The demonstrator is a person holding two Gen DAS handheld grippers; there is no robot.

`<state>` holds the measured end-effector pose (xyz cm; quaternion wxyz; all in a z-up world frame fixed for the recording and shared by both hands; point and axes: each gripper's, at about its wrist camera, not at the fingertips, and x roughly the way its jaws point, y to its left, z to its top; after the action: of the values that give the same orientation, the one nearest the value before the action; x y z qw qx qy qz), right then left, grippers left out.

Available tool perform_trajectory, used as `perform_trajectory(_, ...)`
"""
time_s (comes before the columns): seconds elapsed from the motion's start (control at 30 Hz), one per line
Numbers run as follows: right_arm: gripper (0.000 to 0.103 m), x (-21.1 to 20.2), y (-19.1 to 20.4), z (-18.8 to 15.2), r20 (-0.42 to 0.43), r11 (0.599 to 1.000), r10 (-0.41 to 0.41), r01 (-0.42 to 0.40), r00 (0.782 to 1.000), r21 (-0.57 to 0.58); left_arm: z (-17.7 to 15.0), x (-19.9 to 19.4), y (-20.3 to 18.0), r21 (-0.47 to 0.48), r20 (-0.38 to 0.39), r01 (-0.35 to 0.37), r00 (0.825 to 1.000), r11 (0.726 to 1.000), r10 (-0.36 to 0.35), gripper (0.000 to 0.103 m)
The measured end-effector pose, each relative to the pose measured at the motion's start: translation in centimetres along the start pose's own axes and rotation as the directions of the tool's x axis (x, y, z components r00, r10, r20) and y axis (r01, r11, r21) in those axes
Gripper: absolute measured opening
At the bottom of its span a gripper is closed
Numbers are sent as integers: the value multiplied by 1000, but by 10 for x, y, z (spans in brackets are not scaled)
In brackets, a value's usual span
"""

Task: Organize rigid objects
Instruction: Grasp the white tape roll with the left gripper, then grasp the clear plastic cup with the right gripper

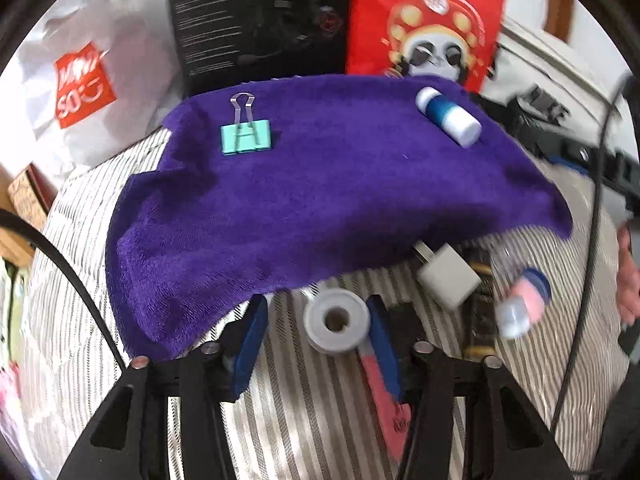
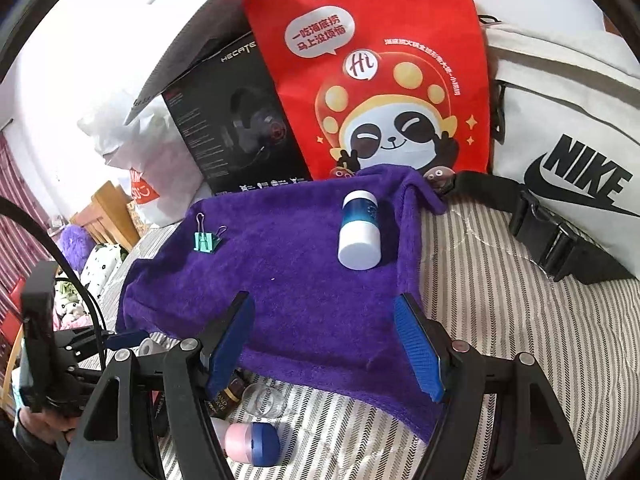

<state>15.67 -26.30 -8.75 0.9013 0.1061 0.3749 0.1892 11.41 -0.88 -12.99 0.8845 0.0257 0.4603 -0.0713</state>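
Note:
A purple towel (image 1: 320,184) (image 2: 312,264) lies on the striped bed. On it rest a teal binder clip (image 1: 246,136) (image 2: 206,240) and a white and blue bottle (image 1: 448,116) (image 2: 359,230). My left gripper (image 1: 320,320) is open over the towel's near edge, with a grey tape roll (image 1: 336,326) between its fingers. A white charger plug (image 1: 448,276) and a pink and blue bottle (image 1: 524,304) (image 2: 252,442) lie near it. My right gripper (image 2: 324,344) is open and empty above the towel's near edge.
A black headset box (image 1: 260,20) (image 2: 236,128), a red panda bag (image 1: 424,20) (image 2: 380,80) and a white shopping bag (image 1: 88,88) stand behind the towel. A white Nike bag (image 2: 568,152) sits at the right. A pink flat item (image 1: 384,392) lies under the left gripper.

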Motion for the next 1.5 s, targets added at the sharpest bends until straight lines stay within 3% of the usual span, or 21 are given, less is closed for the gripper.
perform_trajectory(0.03, 72, 0, 0, 0, -1, 1000, -1, 1, 1000, 0, 0, 0, 5, -20, -4, 19, 1000, 1000, -20, 34)
perform_trajectory(0.1, 72, 0, -1, 0, -1, 1000, -6, 6, 1000, 0, 0, 1, 11, -43, -21, 36, 999, 998, -37, 33)
perform_trajectory(0.3, 72, 1, 1, 0, -11, 1000, 4, -4, 1000, 1, -1, 7, 9, -33, -44, -11, 999, 999, 10, 34)
perform_trajectory(0.37, 72, 2, 5, -1, -16, 1000, -1, 0, 1000, -20, -2, 8, 3, -3, -21, -40, 999, 999, 40, 33)
perform_trajectory(0.6, 72, 4, 20, -4, -34, 997, -6, 4, 999, -71, -1, -3, 18, -10, -24, -37, 999, 999, 37, 28)
perform_trajectory(0.73, 72, -9, 33, -10, -44, 994, -50, 45, 998, -104, -6, -8, 36, -20, -28, -84, 996, 996, 84, 28)
perform_trajectory(0.93, 71, -22, 57, -40, -89, 978, -106, 88, 990, -189, -13, -5, 36, -33, -6, -87, 996, 996, 87, 28)
perform_trajectory(1.07, 58, -6, 71, -59, -137, 963, -129, 91, 982, -254, -13, -5, 39, -53, -7, -75, 997, 996, 75, 28)
perform_trajectory(1.5, 39, 39, 72, -67, -216, 943, -220, 151, 951, -297, -16, -7, 40, -46, 0, -63, 998, 997, 63, 29)
